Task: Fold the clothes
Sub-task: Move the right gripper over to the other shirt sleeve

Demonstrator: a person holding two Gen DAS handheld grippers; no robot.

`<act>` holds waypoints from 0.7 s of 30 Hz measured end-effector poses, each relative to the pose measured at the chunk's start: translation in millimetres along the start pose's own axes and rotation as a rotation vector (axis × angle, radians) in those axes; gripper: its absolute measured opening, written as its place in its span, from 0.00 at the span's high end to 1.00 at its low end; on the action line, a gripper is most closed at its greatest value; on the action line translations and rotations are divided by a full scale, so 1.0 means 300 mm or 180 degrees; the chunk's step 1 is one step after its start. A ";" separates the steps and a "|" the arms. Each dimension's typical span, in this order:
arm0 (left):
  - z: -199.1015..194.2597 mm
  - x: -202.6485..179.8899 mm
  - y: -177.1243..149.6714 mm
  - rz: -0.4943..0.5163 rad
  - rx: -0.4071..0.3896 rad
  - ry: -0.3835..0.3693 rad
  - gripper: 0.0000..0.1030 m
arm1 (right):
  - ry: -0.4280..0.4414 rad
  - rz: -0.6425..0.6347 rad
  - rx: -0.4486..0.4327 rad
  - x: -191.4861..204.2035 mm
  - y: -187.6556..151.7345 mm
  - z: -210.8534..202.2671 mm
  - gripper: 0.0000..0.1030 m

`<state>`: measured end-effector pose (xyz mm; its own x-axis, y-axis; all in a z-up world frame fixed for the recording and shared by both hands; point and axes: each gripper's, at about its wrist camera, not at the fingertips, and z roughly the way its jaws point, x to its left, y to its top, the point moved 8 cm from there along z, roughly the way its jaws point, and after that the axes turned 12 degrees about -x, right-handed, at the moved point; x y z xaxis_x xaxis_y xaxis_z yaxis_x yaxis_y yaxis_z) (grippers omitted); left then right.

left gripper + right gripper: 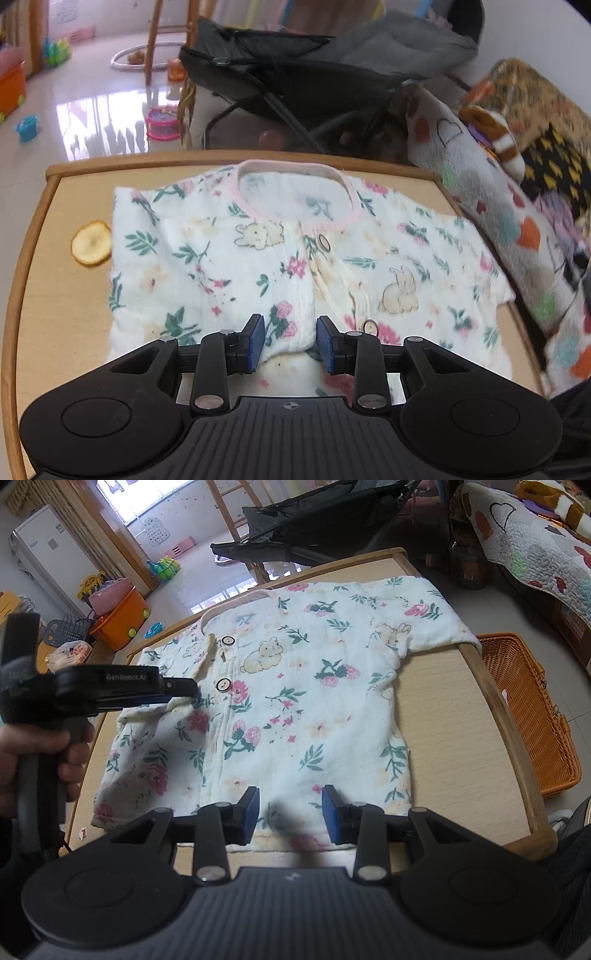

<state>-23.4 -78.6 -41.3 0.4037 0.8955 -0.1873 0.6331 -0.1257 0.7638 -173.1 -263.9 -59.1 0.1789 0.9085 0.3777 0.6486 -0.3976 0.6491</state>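
A floral baby shirt [288, 701] is lying flat across the wooden bench [461, 738], collar toward the far edge. The right gripper [290, 814] is hovering over the hem at the near edge, fingers spread. The left gripper [290, 343] is hovering over the shirt's near edge, fingers spread, fabric lying between them. A dried fruit slice [91, 242] is lying just beside the shirt's sleeve.

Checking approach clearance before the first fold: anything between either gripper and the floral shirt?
Nothing visible. The left gripper and right gripper are both open, right over the floral shirt near its hem. The yellowish slice lies on the table beside the shirt's edge, not in either path.
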 end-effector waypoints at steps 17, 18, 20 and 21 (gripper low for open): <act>-0.137 -0.161 0.032 0.1212 -0.0300 0.0285 0.35 | -0.0103 -0.0099 -0.0022 0.008 0.009 -0.011 0.64; -0.142 -0.152 0.020 0.1148 -0.0298 0.0270 0.35 | -0.0108 -0.0091 -0.0036 0.007 0.014 -0.015 0.64; -0.153 -0.126 -0.003 0.0965 -0.0289 0.0231 0.35 | -0.0120 -0.0115 -0.0060 0.007 0.029 -0.026 0.64; -0.163 -0.106 -0.014 0.0836 -0.0277 0.0201 0.35 | -0.0144 -0.0158 -0.0084 0.006 0.038 -0.033 0.64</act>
<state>-71.1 -85.6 -8.2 0.5029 0.8622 0.0606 0.4522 -0.3222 0.8317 -172.7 -268.2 -44.5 0.1807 0.9318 0.3148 0.6379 -0.3547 0.6836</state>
